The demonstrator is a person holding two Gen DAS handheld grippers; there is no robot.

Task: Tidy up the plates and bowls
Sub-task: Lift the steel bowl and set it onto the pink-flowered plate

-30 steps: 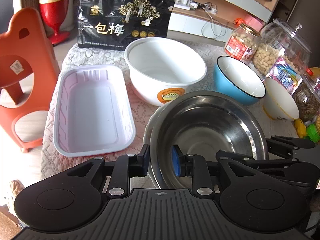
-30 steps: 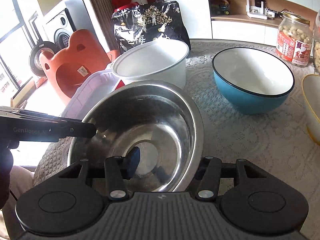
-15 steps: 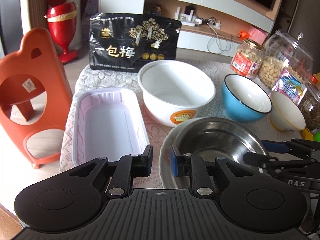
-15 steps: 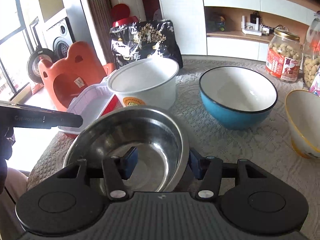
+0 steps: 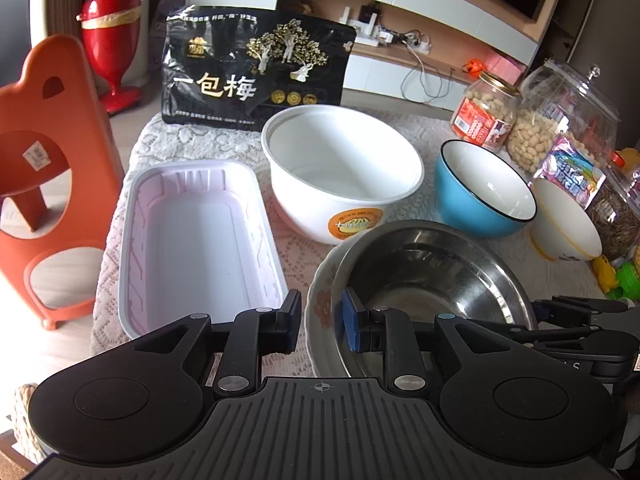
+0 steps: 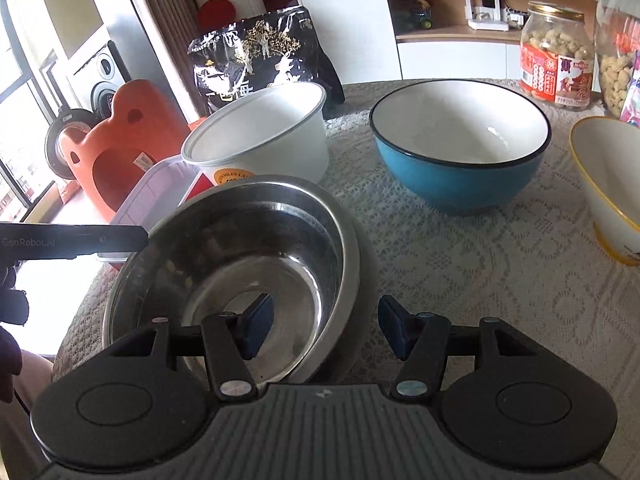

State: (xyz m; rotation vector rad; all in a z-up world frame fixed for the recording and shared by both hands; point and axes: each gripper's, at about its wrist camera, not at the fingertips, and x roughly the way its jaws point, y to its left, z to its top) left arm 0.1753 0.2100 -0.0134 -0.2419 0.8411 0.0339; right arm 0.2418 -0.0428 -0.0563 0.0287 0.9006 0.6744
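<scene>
- Right wrist view: the round stainless-steel bowl [image 6: 240, 272] is seen seated inside a shallow white floral-rimmed plate [image 5: 320, 304] on the lace-covered tabletop [image 6: 460, 264], near its front edge.
- A second ago the steel bowl was held higher and filled more of both views; it has since been lowered onto the plate.
- The right claw [image 6: 320, 328] has been widened: one blue pad hangs inside the bowl, the other outside the rim, with neither pressing, so the bowl is judged released.
- The left claw [image 5: 318, 322] straddles the near rims of plate and bowl with a gap showing, and is likewise read as let go.
- One nesting step is judged done; the large white plastic bowl [image 5: 340, 168], the blue-glazed bowl [image 6: 460, 148], the yellow-rimmed white bowl [image 5: 564, 220] and the pale rectangular plastic tray [image 5: 196, 240] stand apart, unstacked.
</scene>
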